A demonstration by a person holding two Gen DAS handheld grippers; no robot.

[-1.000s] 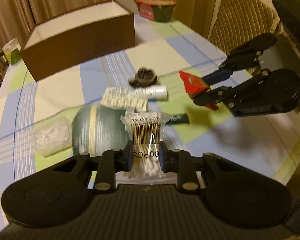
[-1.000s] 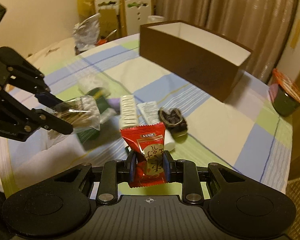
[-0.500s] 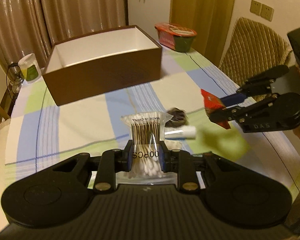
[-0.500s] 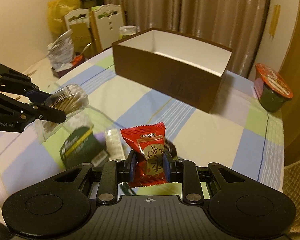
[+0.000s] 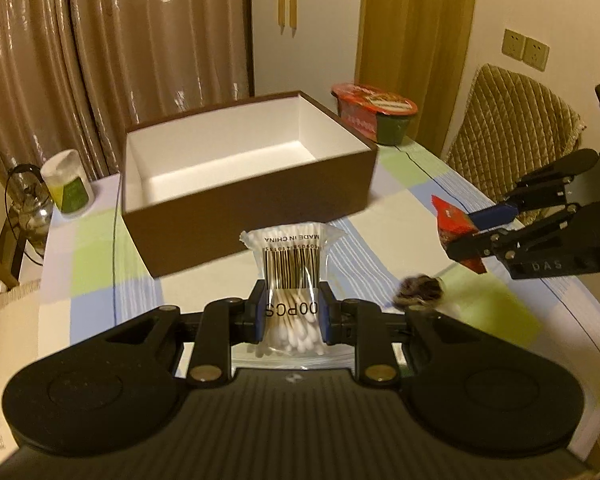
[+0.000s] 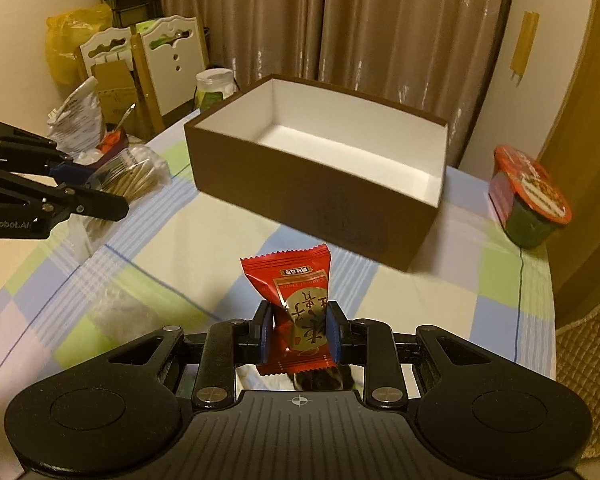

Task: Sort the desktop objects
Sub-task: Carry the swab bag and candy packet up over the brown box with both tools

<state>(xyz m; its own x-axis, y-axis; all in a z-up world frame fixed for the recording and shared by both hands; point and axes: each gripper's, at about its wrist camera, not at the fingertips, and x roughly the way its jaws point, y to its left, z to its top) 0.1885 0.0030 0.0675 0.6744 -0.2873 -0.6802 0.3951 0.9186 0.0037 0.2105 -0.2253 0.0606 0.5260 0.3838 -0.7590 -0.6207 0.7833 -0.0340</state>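
My left gripper (image 5: 292, 312) is shut on a clear bag of cotton swabs (image 5: 291, 264) and holds it above the table, short of an open brown box (image 5: 244, 196) with a white, empty inside. My right gripper (image 6: 300, 328) is shut on a red snack packet (image 6: 296, 304), also held in the air before the box (image 6: 320, 196). Each gripper shows in the other's view: the right one (image 5: 472, 236) with the red packet (image 5: 454, 228), the left one (image 6: 112, 192) with the swab bag (image 6: 134, 172).
A dark hair tie (image 5: 420, 290) lies on the checked tablecloth (image 5: 400, 216). A red-lidded noodle bowl (image 6: 530, 200) stands right of the box, a white jar (image 5: 68, 182) left of it. A padded chair (image 5: 512, 128) stands at the right table edge.
Both grippers rose and moved toward the box with their loads. The items on the table dropped out of view below; the box inside now shows.
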